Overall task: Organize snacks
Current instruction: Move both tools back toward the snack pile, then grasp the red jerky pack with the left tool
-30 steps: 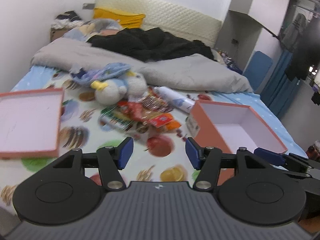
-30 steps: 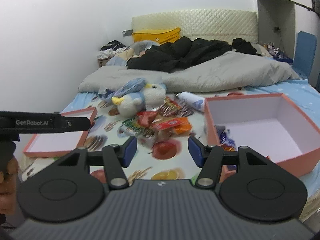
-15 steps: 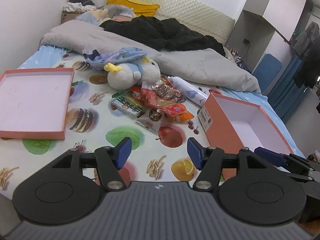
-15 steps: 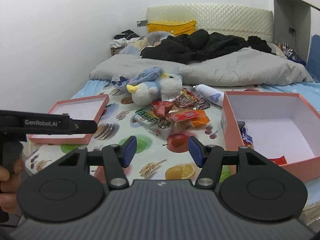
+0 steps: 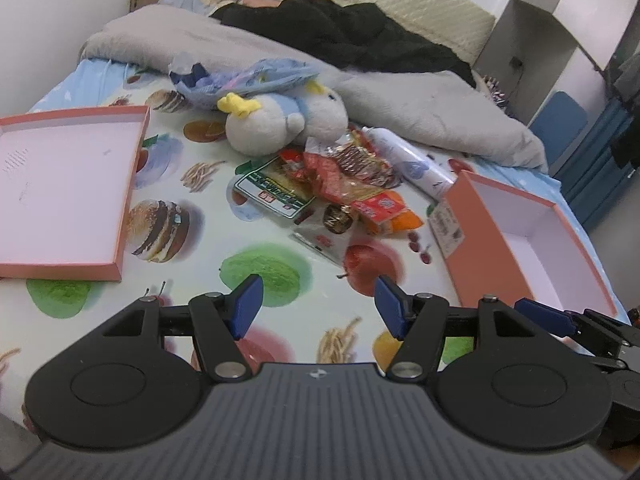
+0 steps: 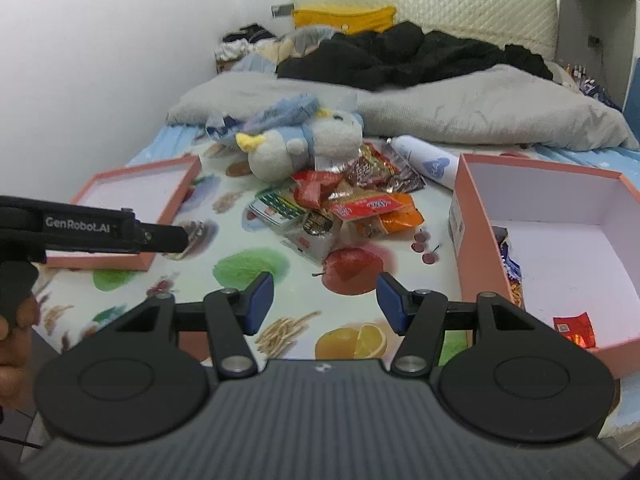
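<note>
Both grippers, left gripper (image 5: 316, 306) and right gripper (image 6: 325, 300), hover with fingers apart and nothing between them over the bed's near edge. From left to right on the bed (image 6: 256, 268) lie a lid (image 5: 60, 184), a heap of snacks (image 6: 352, 204) mid-bed below a plush toy (image 6: 296, 148), and a box (image 6: 560, 240) with a few packets by the right edge.

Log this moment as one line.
left gripper: open, empty | right gripper: open, empty | snack pile: on bed | pink box: few snacks inside
</note>
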`<action>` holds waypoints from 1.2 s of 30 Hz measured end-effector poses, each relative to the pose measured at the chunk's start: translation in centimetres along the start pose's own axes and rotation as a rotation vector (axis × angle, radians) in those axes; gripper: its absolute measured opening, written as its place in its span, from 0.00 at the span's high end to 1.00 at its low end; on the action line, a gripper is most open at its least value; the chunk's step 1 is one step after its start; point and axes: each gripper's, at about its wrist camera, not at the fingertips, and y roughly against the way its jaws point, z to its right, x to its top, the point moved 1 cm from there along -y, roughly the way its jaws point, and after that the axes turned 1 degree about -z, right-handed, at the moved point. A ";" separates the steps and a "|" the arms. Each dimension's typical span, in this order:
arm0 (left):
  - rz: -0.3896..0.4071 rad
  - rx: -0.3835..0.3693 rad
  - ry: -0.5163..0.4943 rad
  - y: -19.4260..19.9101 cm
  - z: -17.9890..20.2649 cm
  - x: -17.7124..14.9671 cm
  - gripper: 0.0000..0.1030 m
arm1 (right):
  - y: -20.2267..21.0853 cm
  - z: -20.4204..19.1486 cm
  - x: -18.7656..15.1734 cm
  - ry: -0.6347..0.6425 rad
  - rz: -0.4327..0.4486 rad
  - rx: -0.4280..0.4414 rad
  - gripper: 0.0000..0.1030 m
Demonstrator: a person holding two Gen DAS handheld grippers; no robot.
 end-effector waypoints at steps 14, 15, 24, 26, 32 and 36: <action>-0.038 -0.054 0.045 -10.4 -1.3 5.5 0.31 | -10.1 1.9 3.0 0.123 -0.070 -0.003 0.26; -0.038 -0.060 0.047 -11.3 -1.3 6.0 0.28 | -10.9 1.9 3.2 0.146 -0.075 -0.010 0.26; -0.068 -0.117 0.037 -18.6 -0.7 9.4 0.27 | -17.0 1.5 4.2 0.364 -0.126 -0.093 0.35; -0.076 -0.124 0.030 -19.9 -0.5 9.8 0.27 | -18.0 1.2 4.1 0.413 -0.125 -0.100 0.39; -0.099 -0.146 0.019 -23.1 0.1 10.4 0.28 | -20.1 -0.3 3.8 0.574 -0.091 -0.135 0.46; -0.120 -0.140 0.012 -24.7 0.2 10.5 0.35 | -20.6 -1.3 3.2 0.674 -0.057 -0.142 0.48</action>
